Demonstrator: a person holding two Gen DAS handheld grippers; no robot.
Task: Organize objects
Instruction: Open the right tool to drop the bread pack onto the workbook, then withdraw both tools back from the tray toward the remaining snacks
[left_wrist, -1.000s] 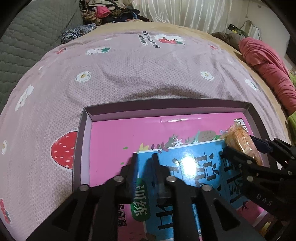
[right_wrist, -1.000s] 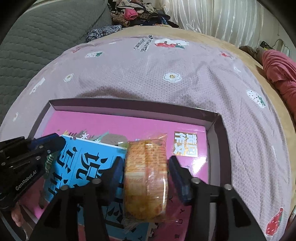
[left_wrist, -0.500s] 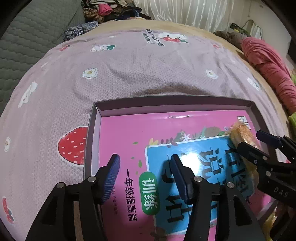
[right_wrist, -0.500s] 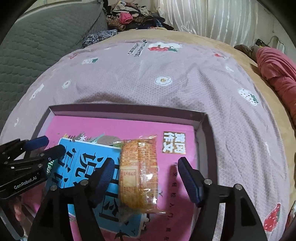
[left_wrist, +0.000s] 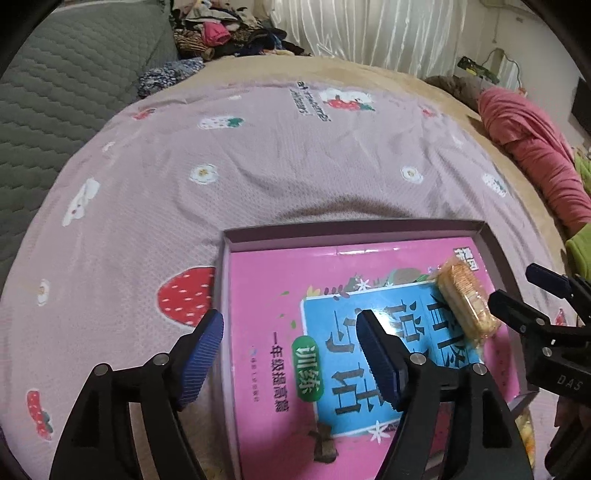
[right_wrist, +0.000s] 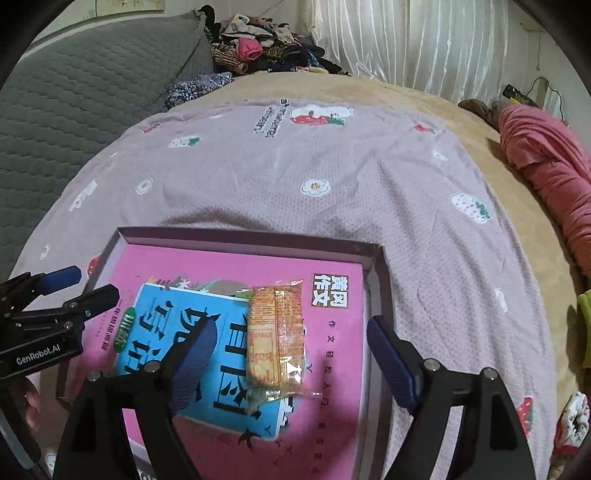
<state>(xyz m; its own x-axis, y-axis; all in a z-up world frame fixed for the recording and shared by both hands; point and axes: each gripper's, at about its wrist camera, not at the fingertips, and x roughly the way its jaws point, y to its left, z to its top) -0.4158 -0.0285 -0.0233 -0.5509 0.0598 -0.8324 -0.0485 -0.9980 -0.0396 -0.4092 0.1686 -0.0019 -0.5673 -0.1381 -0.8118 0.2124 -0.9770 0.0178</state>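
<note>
Right gripper (right_wrist: 286, 354) has let go: 1 s ago its pads were clamped on the wrapped cracker pack (right_wrist: 275, 341), now the fingers stand wide apart on either side of it and the pack lies free. It rests flat on the blue workbook (right_wrist: 207, 354), which sits on the larger pink book (right_wrist: 332, 332) inside the shallow purple box (right_wrist: 240, 236), lower centre of the right wrist frame. In the left wrist view the same cracker pack (left_wrist: 467, 308) shows at right of centre, on the blue workbook (left_wrist: 369, 350), just ahead of the right gripper (left_wrist: 517, 295).

Left gripper (left_wrist: 290, 350) has changed too: 1 s ago its fingers were close together over the blue cover, now they are spread and hold nothing, 1 finger over the box's left wall (left_wrist: 225, 295), the other over the blue workbook. From the right wrist view the left gripper (right_wrist: 77, 286) sits at the left edge, beside the box.

Judgement: the cracker pack placement looks done, books and snack are gathered in the box on the pink strawberry-print bedspread (left_wrist: 258, 155), and both grippers are free for a next item or retreat.
</note>
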